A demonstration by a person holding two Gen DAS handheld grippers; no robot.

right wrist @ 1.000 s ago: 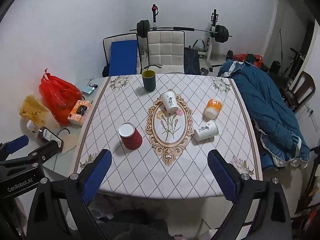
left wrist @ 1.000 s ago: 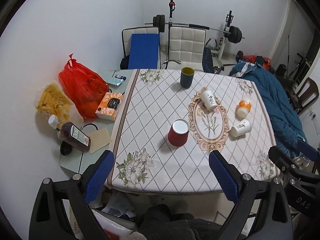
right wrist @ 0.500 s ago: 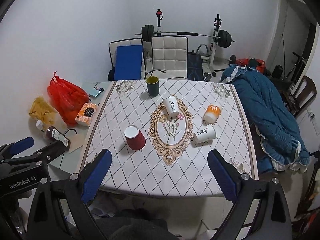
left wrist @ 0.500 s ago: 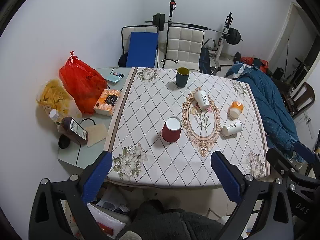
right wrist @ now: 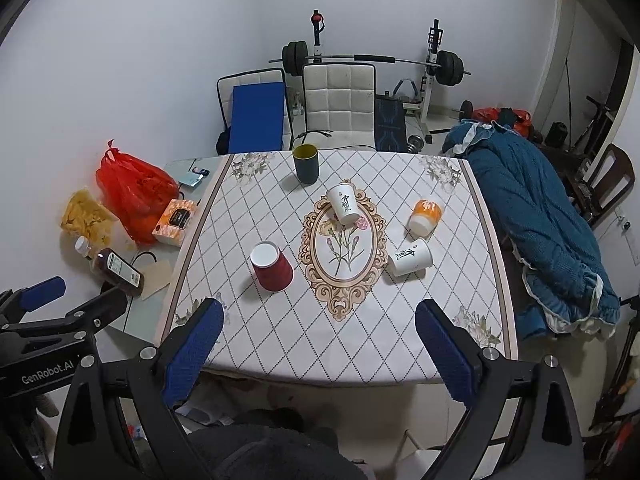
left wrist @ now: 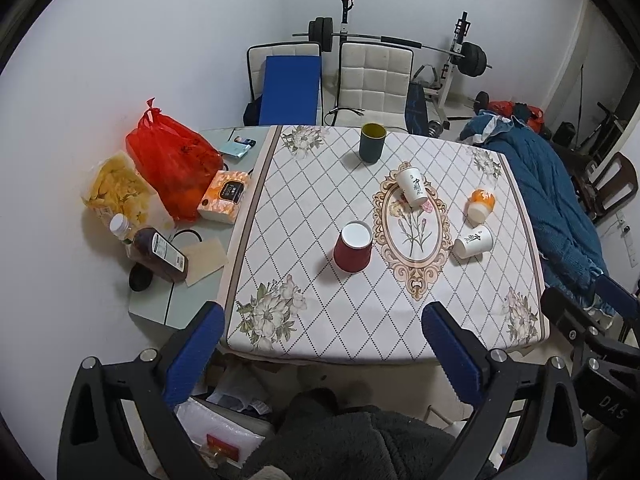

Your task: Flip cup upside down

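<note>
A red cup (left wrist: 353,247) stands upside down left of the table's floral oval; it also shows in the right wrist view (right wrist: 272,266). A dark green cup (left wrist: 372,142) stands upright at the far edge. A white cup (left wrist: 412,186), an orange cup (left wrist: 481,205) and another white cup (left wrist: 473,241) lie on their sides. My left gripper (left wrist: 322,350) is open and empty, held back above the table's near edge. My right gripper (right wrist: 318,348) is open and empty, likewise back from the cups.
A white patterned tablecloth (left wrist: 328,184) covers the table. A side table at the left holds a red bag (left wrist: 172,160), a snack bag, a tissue box (left wrist: 224,196) and a bottle (left wrist: 160,254). A blue quilt (right wrist: 540,216) lies at the right. Chairs and a barbell rack stand behind.
Both grippers have pulled back and up from the table, so the cups look smaller and farther. The cups have not moved. Both stay open.
</note>
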